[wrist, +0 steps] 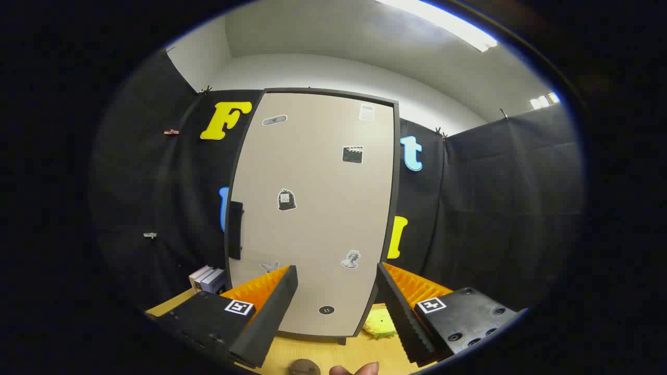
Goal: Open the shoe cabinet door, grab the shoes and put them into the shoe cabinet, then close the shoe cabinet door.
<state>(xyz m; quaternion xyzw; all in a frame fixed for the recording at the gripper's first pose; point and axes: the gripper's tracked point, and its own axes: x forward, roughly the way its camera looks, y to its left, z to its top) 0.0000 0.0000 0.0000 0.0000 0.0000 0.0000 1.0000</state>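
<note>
while fingers [336, 297] gape empty, sticker-dotted shoe cabinet door [312, 208] shut ahead

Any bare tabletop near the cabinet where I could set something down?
Bare wooden table lies between the open gripper's fingers, in front of the closed cabinet door. Crowded spots: books left of the cabinet, a yellow item at its right foot.

Beige shoe cabinet door [318, 208] shut, upright, stickered, dark handle [235, 230] at its left edge
</note>
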